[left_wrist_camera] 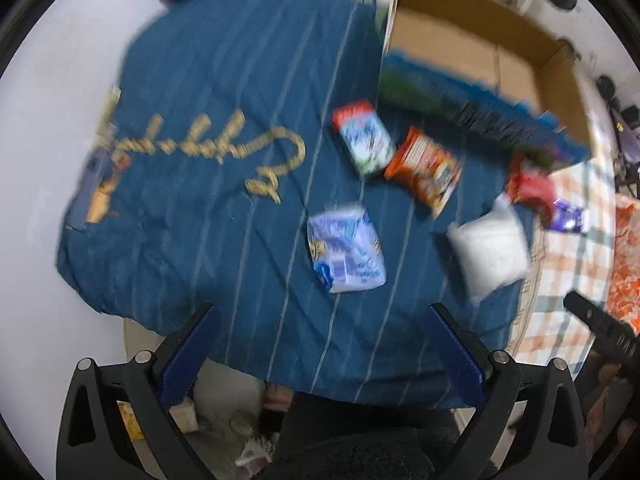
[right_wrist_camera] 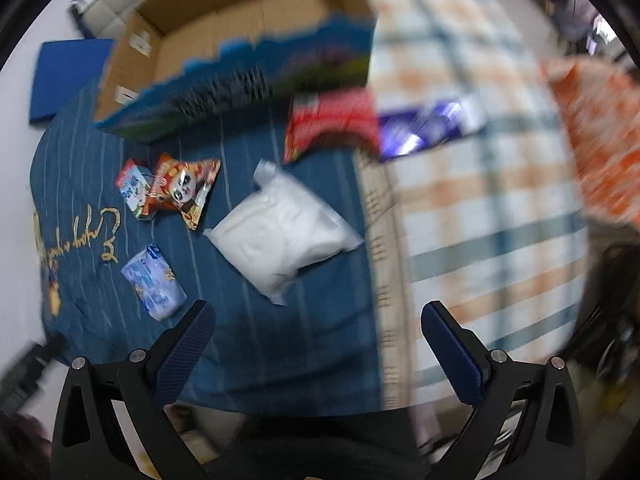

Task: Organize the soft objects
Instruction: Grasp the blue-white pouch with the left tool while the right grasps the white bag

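My left tool (left_wrist_camera: 320, 344) and right tool (right_wrist_camera: 318, 340) both hung spread wide, gripping nothing, above the blue cloth (left_wrist_camera: 224, 92). The white packet (right_wrist_camera: 284, 228), panda snack bag (right_wrist_camera: 182, 190) and blue-white pack (left_wrist_camera: 346, 248) lay on it, near the cardboard box (right_wrist_camera: 240, 20) at the far side.

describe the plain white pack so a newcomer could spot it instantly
Start at the open cardboard box at the far edge of the blue striped cloth. In front of it, toward the cloth's border with the checked sheet, lies the white pack. It is the largest soft pack there and the only one without print; the orange panda snack bag and the pale blue pack are colourful.
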`<state>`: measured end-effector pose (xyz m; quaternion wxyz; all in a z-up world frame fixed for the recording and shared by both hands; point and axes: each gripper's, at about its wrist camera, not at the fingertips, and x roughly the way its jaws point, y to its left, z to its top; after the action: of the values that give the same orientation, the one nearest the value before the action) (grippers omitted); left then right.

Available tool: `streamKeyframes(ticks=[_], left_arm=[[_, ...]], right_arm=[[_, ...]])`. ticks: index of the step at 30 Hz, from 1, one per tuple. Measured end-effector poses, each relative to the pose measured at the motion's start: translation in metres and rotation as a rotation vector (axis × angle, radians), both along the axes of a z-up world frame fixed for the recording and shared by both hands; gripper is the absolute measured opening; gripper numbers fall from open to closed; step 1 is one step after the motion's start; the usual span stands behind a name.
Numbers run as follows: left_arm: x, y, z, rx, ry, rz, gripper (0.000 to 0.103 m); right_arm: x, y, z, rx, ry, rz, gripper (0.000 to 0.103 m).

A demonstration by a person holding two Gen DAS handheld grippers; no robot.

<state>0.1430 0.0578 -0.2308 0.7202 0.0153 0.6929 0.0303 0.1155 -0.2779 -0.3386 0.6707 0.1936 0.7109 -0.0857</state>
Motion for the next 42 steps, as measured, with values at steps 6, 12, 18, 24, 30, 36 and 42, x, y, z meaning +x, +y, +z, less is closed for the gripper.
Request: streamKeyframes(ticks=[6, 12, 18, 24, 30, 36, 42], left_arm=[[0.019, 0.000, -0.092, -0.060, 0.193, -0.026, 0.103], [0.032, -0.001, -0.150, -0.118, 0.271, -0.029, 0.098], [0.036, 0.001, -0.189, -0.158, 0.325, 0.008, 0.092], [0.028, -0.002, -0.206, -0.174, 0.361, 0.015, 0.074], [0.016, -0.017, -0.203, -0.142, 0.321, -0.024, 0.055], [0.000, -0.040, -0.178, -0.077, 0.252, -0.092, 0.048], [-0.022, -0.059, -0.151, -0.089, 0.206, -0.123, 0.047]], right_arm=[[0.045, 0.040, -0.075, -0.063, 0.076, 0.180, 0.103], [0.068, 0.085, -0.124, -0.098, 0.145, 0.477, 0.103], [0.077, 0.095, -0.143, -0.113, 0.179, 0.525, 0.103], [0.078, 0.081, -0.148, -0.077, 0.197, 0.513, 0.097], [0.065, 0.074, -0.141, -0.071, 0.165, 0.453, 0.073], [0.050, 0.053, -0.117, -0.068, 0.121, 0.359, 0.060], [0.014, 0.019, -0.098, -0.032, 0.108, 0.263, 0.057]])
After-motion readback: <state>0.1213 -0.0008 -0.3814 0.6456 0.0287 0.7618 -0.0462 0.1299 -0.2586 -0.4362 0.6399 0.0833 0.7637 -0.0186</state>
